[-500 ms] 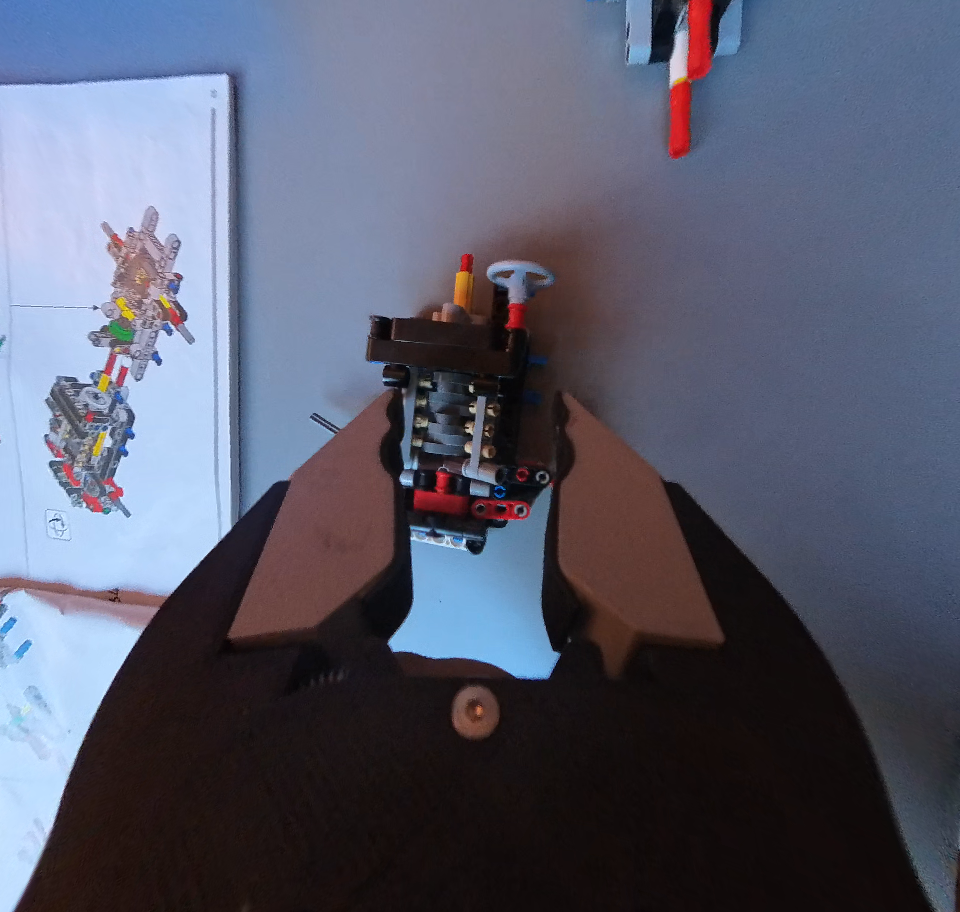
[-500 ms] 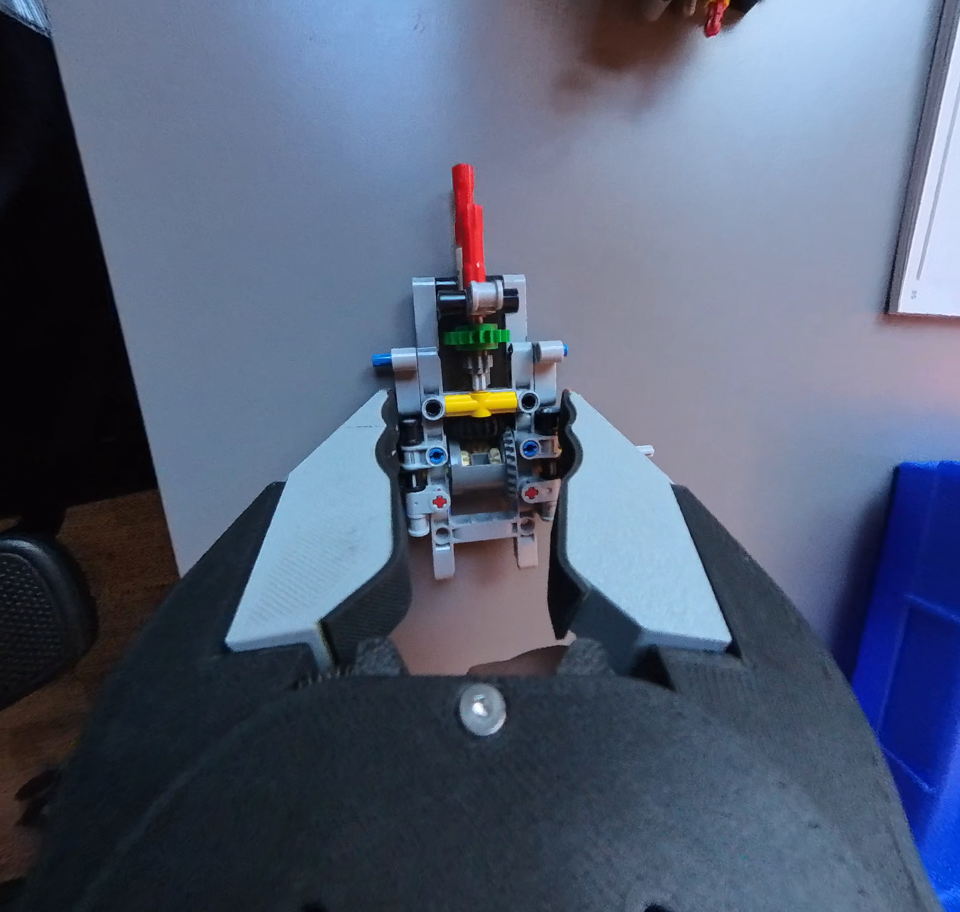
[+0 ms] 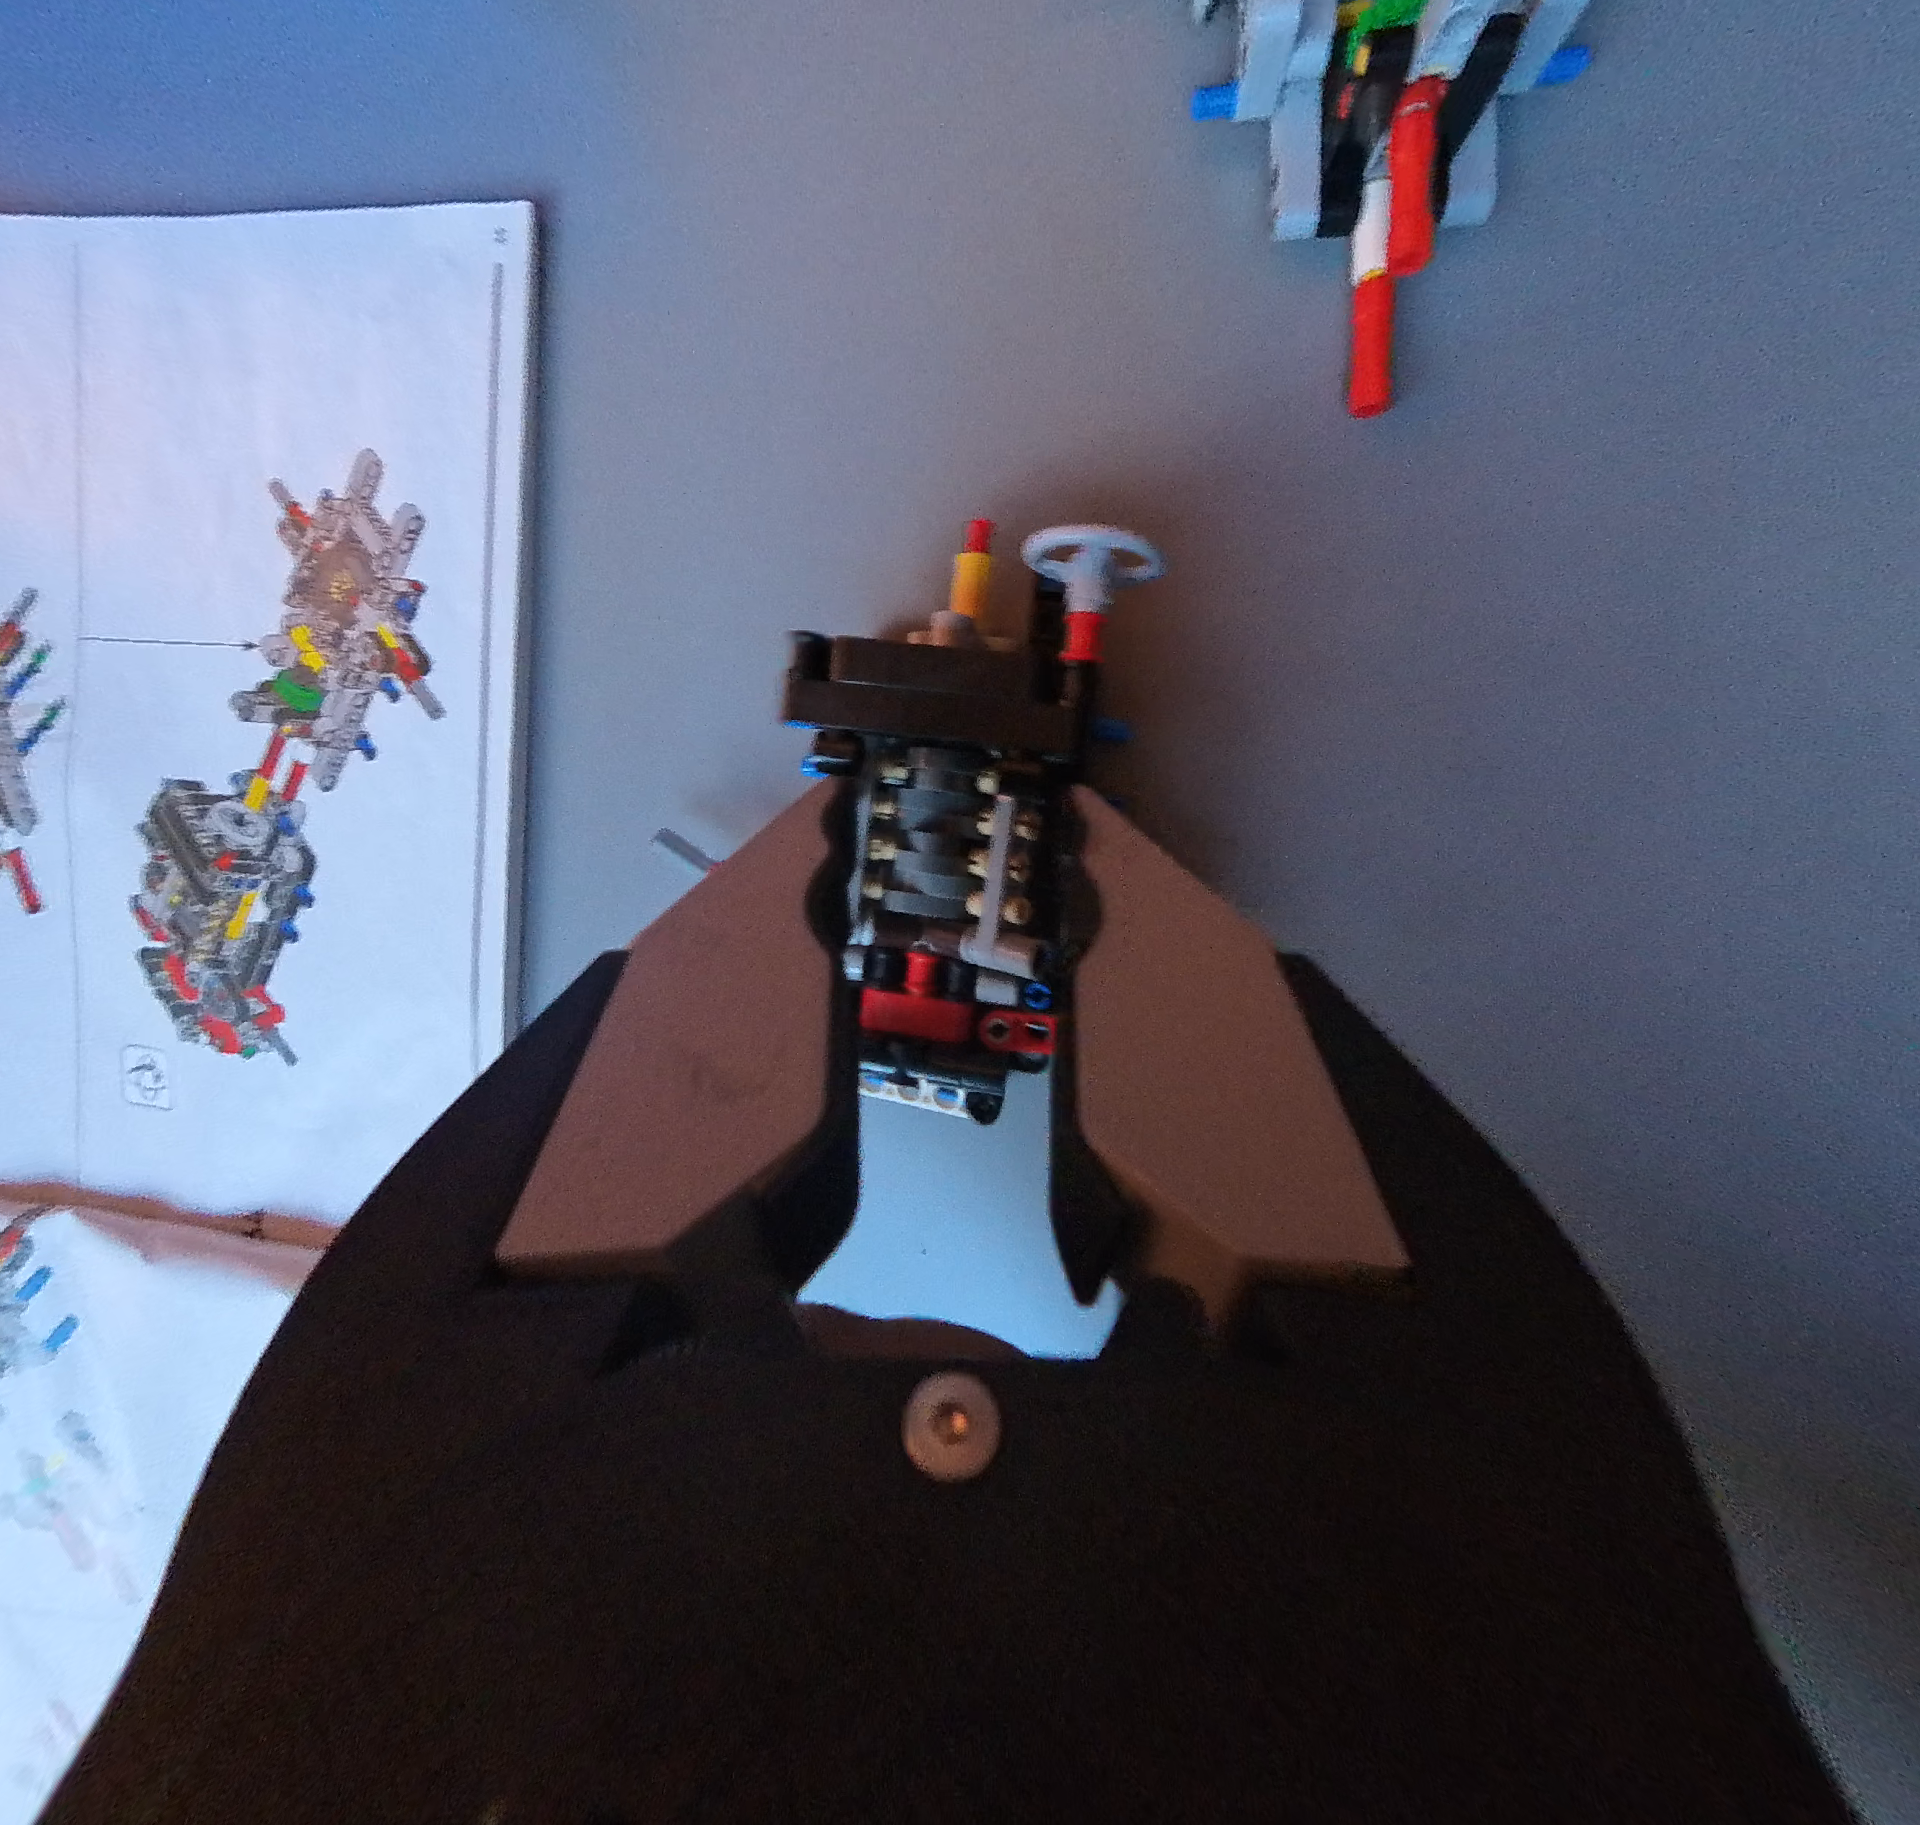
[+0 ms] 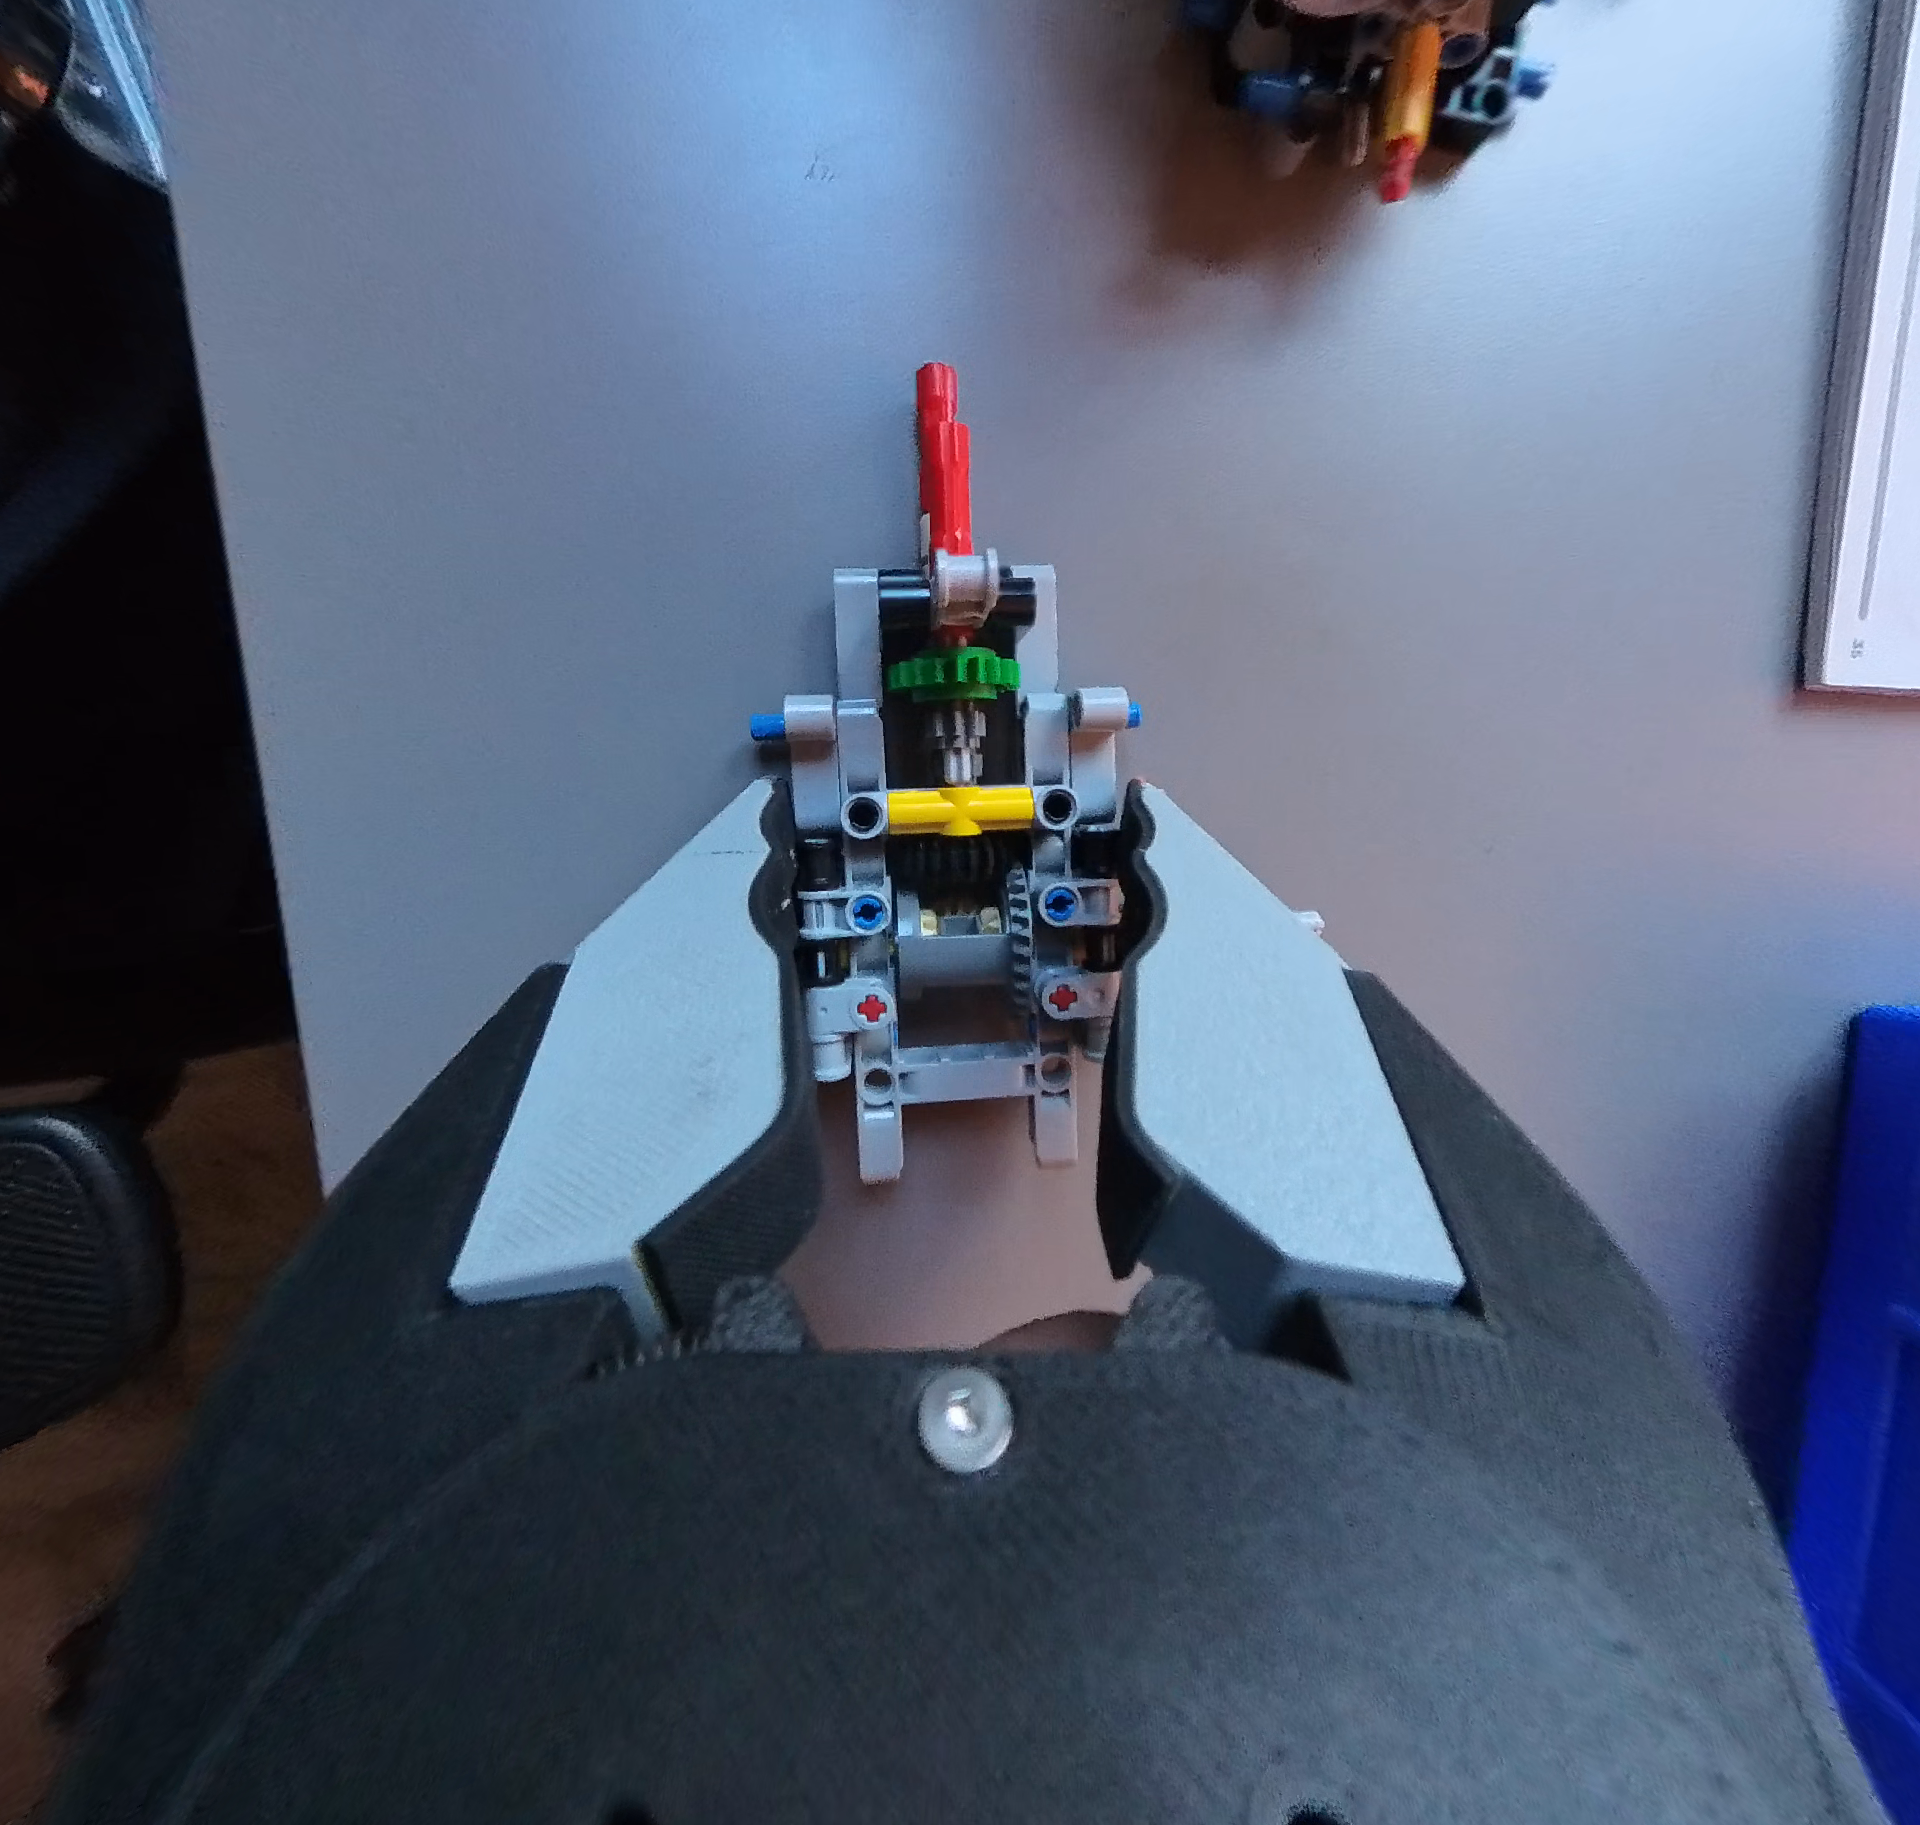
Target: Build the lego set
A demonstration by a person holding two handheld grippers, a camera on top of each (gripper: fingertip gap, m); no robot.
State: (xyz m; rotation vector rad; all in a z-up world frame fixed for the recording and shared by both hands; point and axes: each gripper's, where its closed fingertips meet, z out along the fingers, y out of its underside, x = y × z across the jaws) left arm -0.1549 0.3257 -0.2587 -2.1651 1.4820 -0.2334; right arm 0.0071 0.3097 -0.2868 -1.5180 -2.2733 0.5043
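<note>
Pads of the left hand-held gripper (image 3: 951, 871) are pressing both flanks of a dark engine block (image 3: 940, 840), its long axis running along the fingers, its grey wheel (image 3: 1091, 557) pointing away over the grey surface (image 3: 1455, 840). Beside it, toward the surface's left edge, a booklet (image 3: 260, 632) is lying open. The right hand-held gripper (image 4: 951, 892) is clamping a grey gear frame (image 4: 951, 902), whose red axle (image 4: 943, 456) is pointing forward.
</note>
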